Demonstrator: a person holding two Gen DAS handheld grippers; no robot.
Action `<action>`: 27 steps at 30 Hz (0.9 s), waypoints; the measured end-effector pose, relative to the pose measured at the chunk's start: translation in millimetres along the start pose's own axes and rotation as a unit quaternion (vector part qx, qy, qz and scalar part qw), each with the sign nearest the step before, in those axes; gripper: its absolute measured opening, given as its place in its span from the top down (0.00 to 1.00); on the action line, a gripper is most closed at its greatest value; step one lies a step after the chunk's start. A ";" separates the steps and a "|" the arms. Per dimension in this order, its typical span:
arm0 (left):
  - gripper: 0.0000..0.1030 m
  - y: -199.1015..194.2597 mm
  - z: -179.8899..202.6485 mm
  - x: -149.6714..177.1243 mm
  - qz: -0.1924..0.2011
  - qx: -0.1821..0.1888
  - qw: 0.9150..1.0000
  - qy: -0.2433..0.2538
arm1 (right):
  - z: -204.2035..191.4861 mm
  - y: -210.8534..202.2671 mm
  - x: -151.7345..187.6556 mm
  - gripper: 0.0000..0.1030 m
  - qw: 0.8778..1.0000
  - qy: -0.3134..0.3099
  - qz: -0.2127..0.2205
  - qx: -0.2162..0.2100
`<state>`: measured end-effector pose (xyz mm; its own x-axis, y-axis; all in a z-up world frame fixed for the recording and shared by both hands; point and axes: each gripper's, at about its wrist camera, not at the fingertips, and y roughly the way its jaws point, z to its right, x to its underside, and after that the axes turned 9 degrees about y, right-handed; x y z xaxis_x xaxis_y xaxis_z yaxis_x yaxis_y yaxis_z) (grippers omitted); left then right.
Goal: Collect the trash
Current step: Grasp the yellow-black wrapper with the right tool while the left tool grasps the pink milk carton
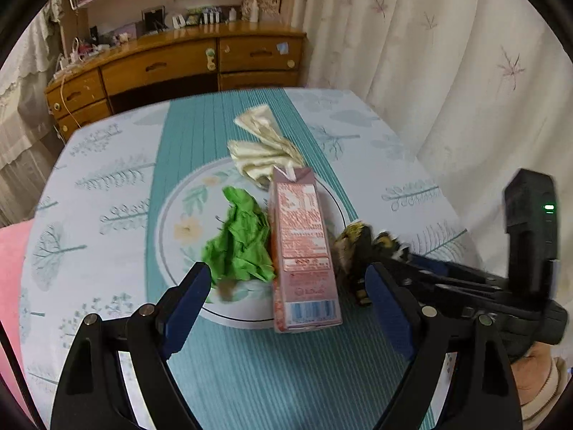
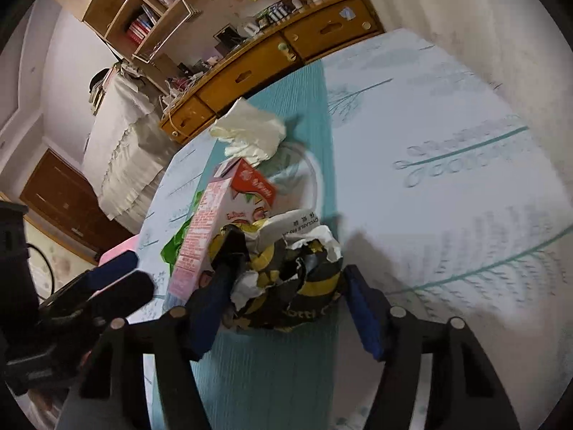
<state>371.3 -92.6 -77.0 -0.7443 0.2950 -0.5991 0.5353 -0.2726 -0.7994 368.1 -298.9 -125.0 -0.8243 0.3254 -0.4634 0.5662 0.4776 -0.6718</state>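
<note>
Straddling the crumpled black-and-yellow wrapper (image 2: 286,272), my right gripper (image 2: 283,301) stands open, pads not pressing. Left gripper (image 1: 286,286) gapes empty before the pink carton (image 1: 304,243) on the plate (image 1: 172,222). Next, I judge: close on the wrapper.

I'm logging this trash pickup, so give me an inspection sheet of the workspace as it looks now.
Surface: table under a leaf-print cloth with a teal runner.
Job's things: pink drink carton, green crumpled paper and cream wrapper on or at a floral plate; black-and-yellow crumpled wrapper beside the carton.
Clutter: nothing seen.
Grippers: left gripper open, around the carton's near end; right gripper open, flanking the black-and-yellow wrapper.
Cables: cord at the wooden dresser.
Surroundings: curtain, bookshelves.
</note>
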 end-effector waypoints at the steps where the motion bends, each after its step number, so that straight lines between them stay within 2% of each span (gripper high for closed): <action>1: 0.16 4.0 1.7 -0.3 -0.006 0.002 1.000 0.000 | 1.4 -4.0 0.2 0.39 1.000 -0.003 0.003 0.005; 2: 0.17 8.4 4.1 -0.2 -0.012 0.005 1.000 -0.002 | 3.3 -8.3 0.5 0.39 1.000 -0.006 0.007 0.010; 7: 0.43 22.5 16.9 -0.4 -0.034 0.002 0.999 0.008 | 13.0 -20.6 4.6 0.39 1.000 -0.012 0.012 0.018; 13: 0.49 39.0 25.6 -3.2 -0.054 -0.032 0.998 0.006 | 17.7 -20.2 9.0 0.39 1.000 -0.016 0.015 0.012; 16: 0.62 47.8 26.3 -4.1 -0.060 -0.047 0.997 0.008 | 15.9 -21.3 12.7 0.40 0.999 -0.022 0.021 0.017; 22: 0.65 28.2 29.4 3.8 -0.049 -0.055 0.997 0.012 | 13.2 -35.4 21.4 0.46 0.999 -0.026 0.029 0.016; 27: 0.65 -22.1 34.1 20.8 -0.025 -0.038 0.999 0.019 | 1.9 -63.9 39.0 0.47 0.998 -0.037 0.042 0.005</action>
<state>330.4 -111.7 -70.2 -0.7561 0.3410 -0.5587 0.5278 -0.1871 -0.8285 299.8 -318.3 -101.2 -0.7712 0.3022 -0.5603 0.6341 0.4421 -0.6343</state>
